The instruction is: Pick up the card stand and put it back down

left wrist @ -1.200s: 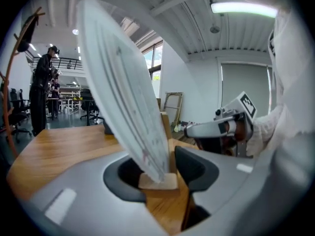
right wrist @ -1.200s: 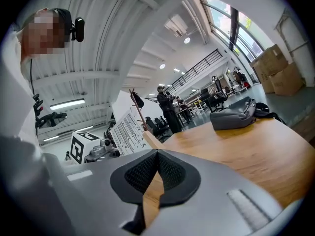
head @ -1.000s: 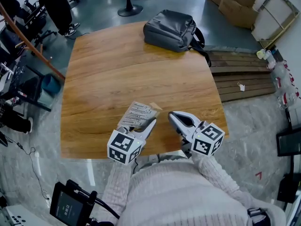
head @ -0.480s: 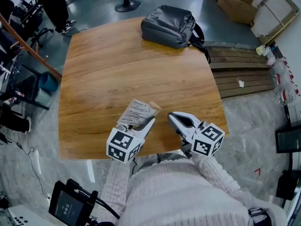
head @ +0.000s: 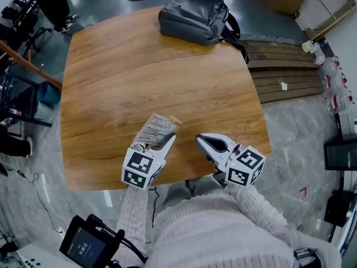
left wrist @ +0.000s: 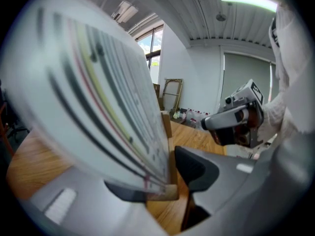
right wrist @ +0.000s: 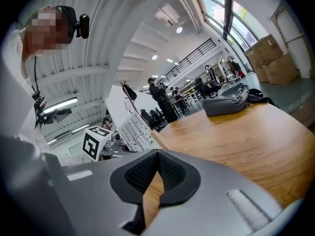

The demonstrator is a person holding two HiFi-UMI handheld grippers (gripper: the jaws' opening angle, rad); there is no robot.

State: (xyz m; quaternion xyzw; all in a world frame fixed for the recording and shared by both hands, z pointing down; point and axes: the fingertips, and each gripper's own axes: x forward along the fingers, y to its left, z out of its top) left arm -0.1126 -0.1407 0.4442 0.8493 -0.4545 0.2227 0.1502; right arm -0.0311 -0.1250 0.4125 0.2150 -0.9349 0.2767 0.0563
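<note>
Card stand (head: 157, 128): over the table's (head: 139, 66) near edge, fanning toward 12 o'clock from the left gripper (head: 160, 143).
Left gripper: jaws partly apart, clamped on the stand's wooden base.
Right gripper (head: 199, 140): at 3 o'clock of the stand, apart from it, jaws together, empty.
Change: stand and left gripper sit nearer the table's near edge than a second ago, with the same grip.

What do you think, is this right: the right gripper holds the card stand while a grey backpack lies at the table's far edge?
Not quite. The left gripper holds the card stand, its jaws closed on the wooden base, as the left gripper view shows. The right gripper is shut and empty. The grey backpack does lie at the table's far edge.
</note>
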